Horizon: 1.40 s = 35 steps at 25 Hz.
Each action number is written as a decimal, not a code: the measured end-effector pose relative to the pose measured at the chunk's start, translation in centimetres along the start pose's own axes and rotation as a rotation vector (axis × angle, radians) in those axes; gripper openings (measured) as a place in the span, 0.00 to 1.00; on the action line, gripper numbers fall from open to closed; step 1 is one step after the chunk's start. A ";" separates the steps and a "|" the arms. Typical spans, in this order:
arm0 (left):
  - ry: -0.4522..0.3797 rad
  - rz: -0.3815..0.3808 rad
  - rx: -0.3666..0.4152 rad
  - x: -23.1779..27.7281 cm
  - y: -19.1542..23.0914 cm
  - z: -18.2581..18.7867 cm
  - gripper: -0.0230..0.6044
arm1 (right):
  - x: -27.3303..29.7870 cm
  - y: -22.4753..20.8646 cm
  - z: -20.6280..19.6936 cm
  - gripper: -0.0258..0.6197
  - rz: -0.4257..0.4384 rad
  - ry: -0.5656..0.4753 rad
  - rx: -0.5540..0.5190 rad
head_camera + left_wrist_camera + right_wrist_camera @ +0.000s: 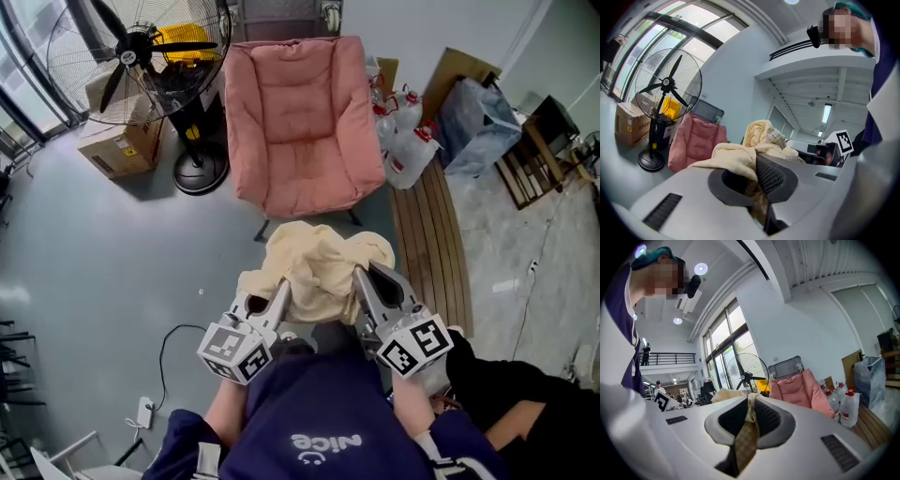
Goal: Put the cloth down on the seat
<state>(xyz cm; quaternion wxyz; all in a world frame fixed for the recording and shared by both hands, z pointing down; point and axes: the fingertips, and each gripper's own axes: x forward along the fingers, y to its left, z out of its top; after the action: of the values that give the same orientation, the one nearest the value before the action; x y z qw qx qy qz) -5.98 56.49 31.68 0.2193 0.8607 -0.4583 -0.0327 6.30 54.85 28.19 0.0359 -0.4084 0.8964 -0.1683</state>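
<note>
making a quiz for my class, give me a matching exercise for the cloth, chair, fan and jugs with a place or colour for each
1. cloth
2. chair
3. fan
4. jugs

A. left of the chair in the head view
B. pinched in the left tongs and the right tongs
C. right of the chair in the head view
D. pink, nothing on it

Pairs: 1-B, 2-D, 3-A, 4-C
</note>
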 end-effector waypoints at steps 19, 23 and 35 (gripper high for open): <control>-0.017 0.123 0.043 17.5 4.4 5.8 0.11 | 12.0 -15.4 7.0 0.14 0.162 0.006 0.014; -0.037 0.145 0.028 20.2 5.0 5.0 0.11 | 13.3 -18.0 6.9 0.14 0.192 0.007 -0.010; -0.026 0.168 0.007 28.7 6.0 6.7 0.11 | 17.1 -25.0 9.6 0.14 0.207 0.036 0.006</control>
<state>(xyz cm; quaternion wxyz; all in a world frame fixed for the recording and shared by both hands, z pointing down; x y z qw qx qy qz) 4.20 28.20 32.26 0.2124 0.8195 -0.5317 -0.0239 14.90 24.26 28.67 0.0382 -0.3105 0.9338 -0.1734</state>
